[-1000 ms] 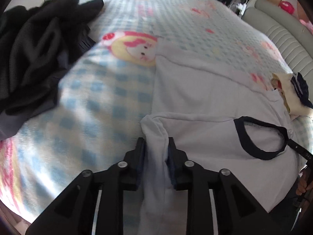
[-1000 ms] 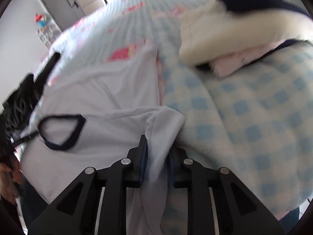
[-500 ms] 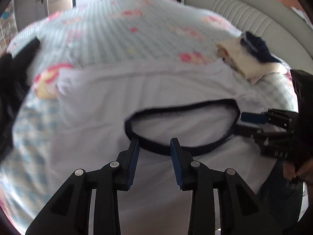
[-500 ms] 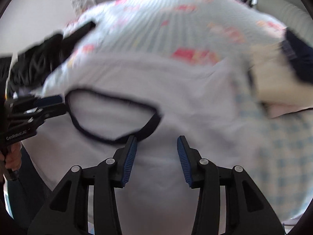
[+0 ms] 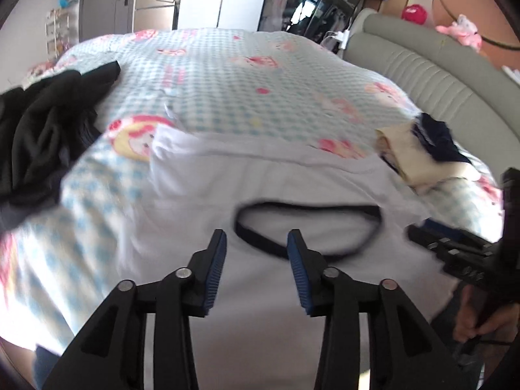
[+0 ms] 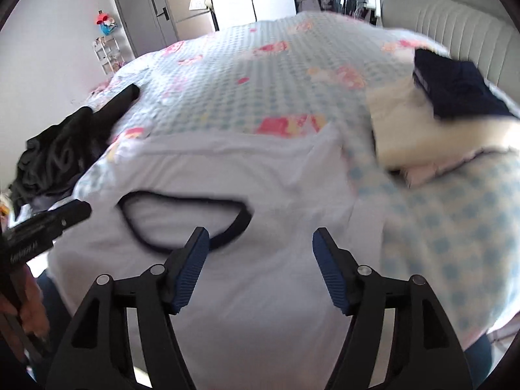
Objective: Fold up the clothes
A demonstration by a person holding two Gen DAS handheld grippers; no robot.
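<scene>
A: From my left wrist view, the near hem of the white cotton T-shirt with the navy collar [image 5: 266, 201] is hidden behind the gripper arms, and the blue checked fleece blanket [image 5: 97, 214] smears into blur.

B: On my right view, the crumpled black garment pile [image 6: 61, 156] is cut off at the frame's left edge.
</scene>
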